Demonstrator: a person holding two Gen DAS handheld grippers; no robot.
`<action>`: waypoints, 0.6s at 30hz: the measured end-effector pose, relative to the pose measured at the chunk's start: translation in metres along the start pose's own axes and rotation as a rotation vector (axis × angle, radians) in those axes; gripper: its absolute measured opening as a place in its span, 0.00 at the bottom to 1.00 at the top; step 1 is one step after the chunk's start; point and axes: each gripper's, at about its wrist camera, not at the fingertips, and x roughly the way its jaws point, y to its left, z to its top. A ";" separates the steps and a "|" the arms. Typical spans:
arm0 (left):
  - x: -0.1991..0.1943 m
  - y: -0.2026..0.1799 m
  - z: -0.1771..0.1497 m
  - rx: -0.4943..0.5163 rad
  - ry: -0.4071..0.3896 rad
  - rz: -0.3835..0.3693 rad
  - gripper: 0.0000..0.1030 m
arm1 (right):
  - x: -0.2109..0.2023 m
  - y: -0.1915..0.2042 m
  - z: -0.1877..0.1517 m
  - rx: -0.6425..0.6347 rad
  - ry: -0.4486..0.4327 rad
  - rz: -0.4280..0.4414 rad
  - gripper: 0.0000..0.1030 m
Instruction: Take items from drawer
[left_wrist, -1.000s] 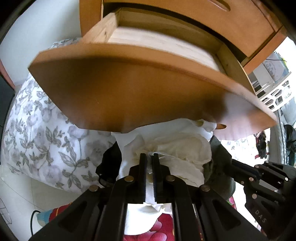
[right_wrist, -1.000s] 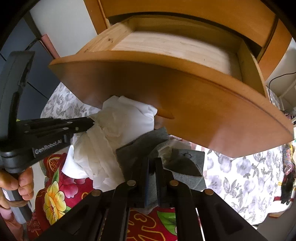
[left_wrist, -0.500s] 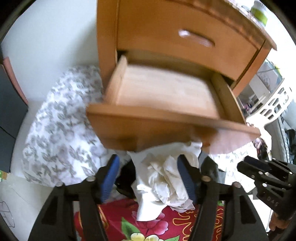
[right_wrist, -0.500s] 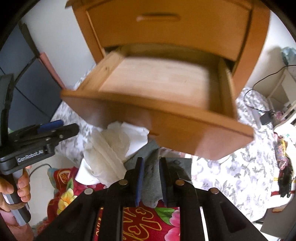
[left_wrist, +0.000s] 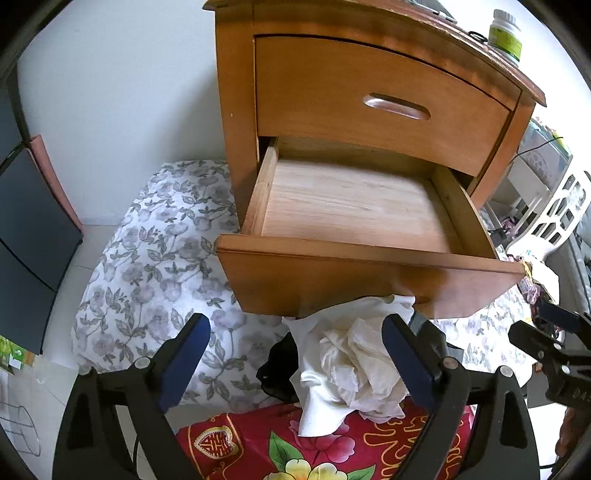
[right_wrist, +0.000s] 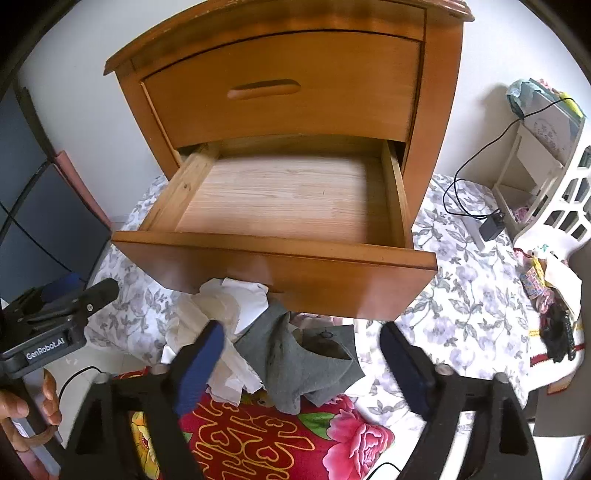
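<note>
1. the lower drawer (left_wrist: 354, 206) of the wooden nightstand (right_wrist: 332, 92) stands pulled out, its bare board showing.
2. the white cloth (left_wrist: 351, 362) and grey garment (right_wrist: 303, 354) lie heaped on the floor below its front.
3. the left hand-held gripper (left_wrist: 295, 354) has just been opening and hangs released above the white cloth.
4. the right hand-held gripper (right_wrist: 299, 358) has likewise just been opening, released over the grey garment.

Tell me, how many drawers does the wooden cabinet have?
2. The top drawer is closed. The bottom drawer is pulled out with nothing in it. No others show.
</note>
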 end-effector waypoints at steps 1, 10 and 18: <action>0.001 0.000 0.000 0.003 -0.002 0.005 0.92 | -0.001 0.000 0.000 0.003 -0.004 -0.004 0.93; -0.002 -0.003 0.000 0.019 -0.001 -0.004 0.99 | -0.004 -0.001 -0.001 0.029 -0.036 -0.034 0.99; -0.002 -0.006 0.000 0.041 -0.010 0.026 0.99 | -0.006 -0.004 -0.001 0.051 -0.053 -0.048 0.99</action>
